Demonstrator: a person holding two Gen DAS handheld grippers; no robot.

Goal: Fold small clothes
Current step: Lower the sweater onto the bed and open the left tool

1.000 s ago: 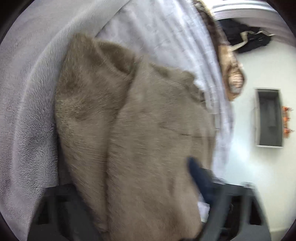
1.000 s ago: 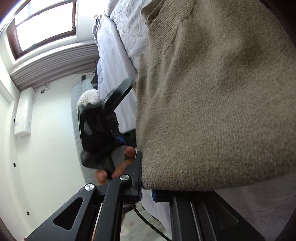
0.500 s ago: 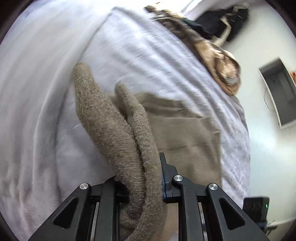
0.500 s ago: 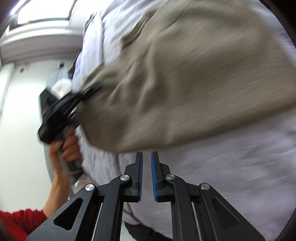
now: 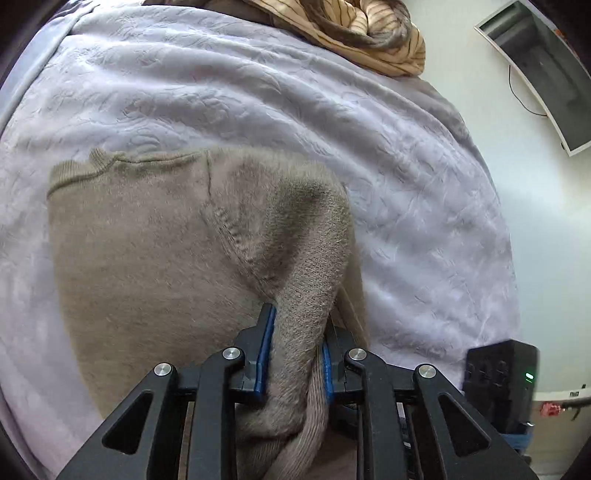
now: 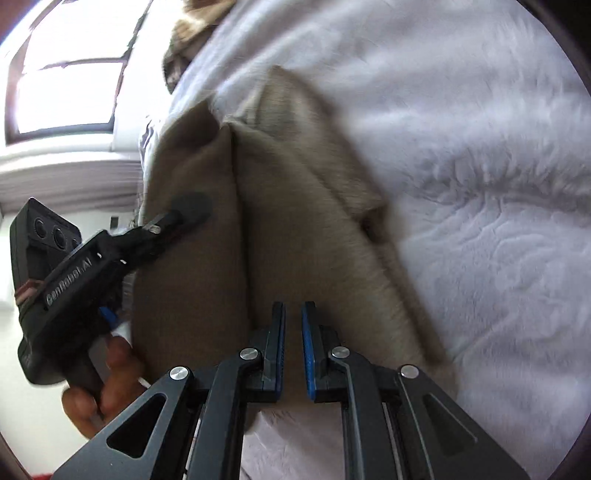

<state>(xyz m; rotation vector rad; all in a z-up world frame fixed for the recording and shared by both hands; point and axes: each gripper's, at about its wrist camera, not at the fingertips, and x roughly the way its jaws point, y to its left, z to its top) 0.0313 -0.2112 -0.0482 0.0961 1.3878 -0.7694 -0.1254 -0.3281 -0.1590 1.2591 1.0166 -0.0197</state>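
Note:
A tan knit sweater [image 5: 140,258] lies partly folded on the lavender bedspread [image 5: 258,92]. My left gripper [image 5: 295,332] is shut on a bunched fold of the sweater, a sleeve or side edge, held over the flat body. In the right wrist view the sweater [image 6: 295,221] lies ahead, and the left gripper [image 6: 177,218] with the hand holding it shows at the left, over the sweater's left part. My right gripper [image 6: 293,317] hovers just above the sweater's near edge, its blue pads a narrow gap apart with nothing between them.
A striped tan garment [image 5: 362,33] is heaped at the bed's far edge. A wall-mounted grey unit [image 5: 539,70] hangs at the upper right. A window [image 6: 70,96] is at the upper left in the right wrist view. A black device [image 5: 498,380] sits at the lower right.
The sweater came down from hanging and now lies on the bed. My right gripper let go of it. My left gripper keeps its grip and has brought the fold across the body.

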